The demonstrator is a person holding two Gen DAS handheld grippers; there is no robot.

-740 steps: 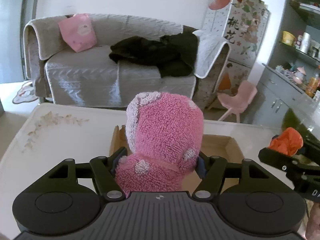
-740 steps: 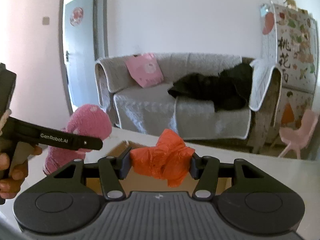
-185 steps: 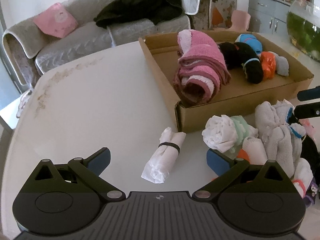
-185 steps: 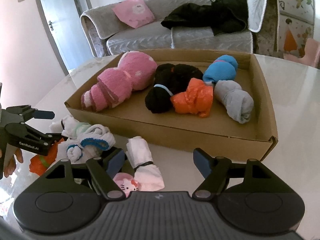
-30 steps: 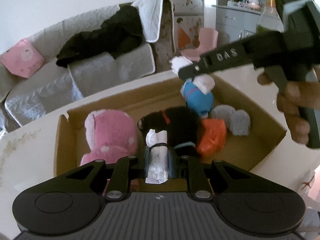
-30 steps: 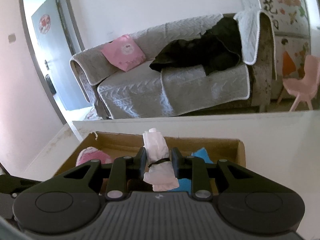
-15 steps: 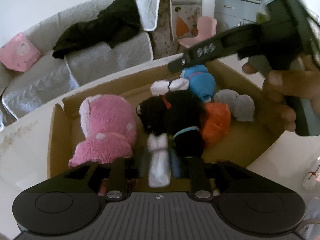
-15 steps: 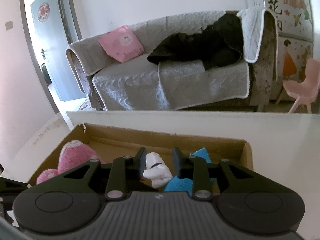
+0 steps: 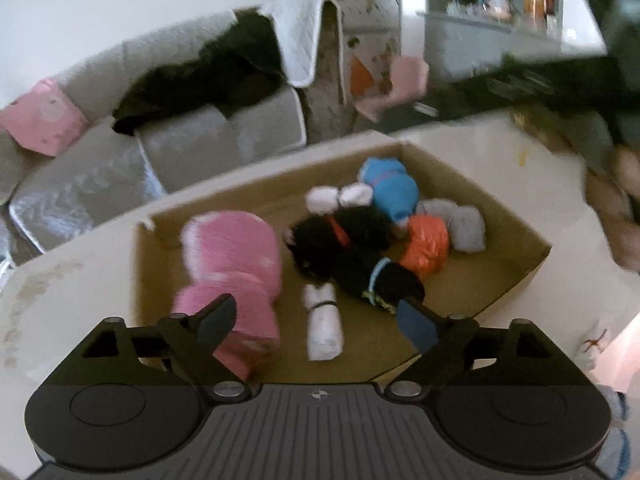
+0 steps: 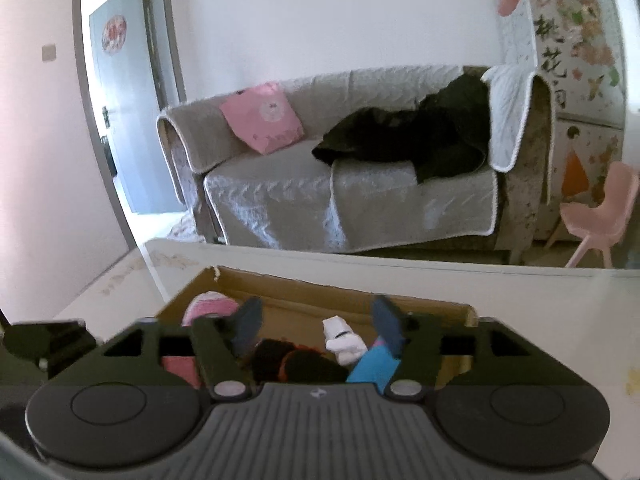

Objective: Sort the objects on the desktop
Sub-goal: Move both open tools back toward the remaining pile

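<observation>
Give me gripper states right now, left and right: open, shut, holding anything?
Left gripper: open, jaws just opened; white roll lies released in the cardboard box.
Right gripper: open, jaws just opened; second white roll dropped in the box.

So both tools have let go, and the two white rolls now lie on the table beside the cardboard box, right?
Not quite. Both tools are open, the left tool and right tool, their jaws just opened, but the left wrist view shows both white rolls lying inside the cardboard box, not beside it.
</observation>
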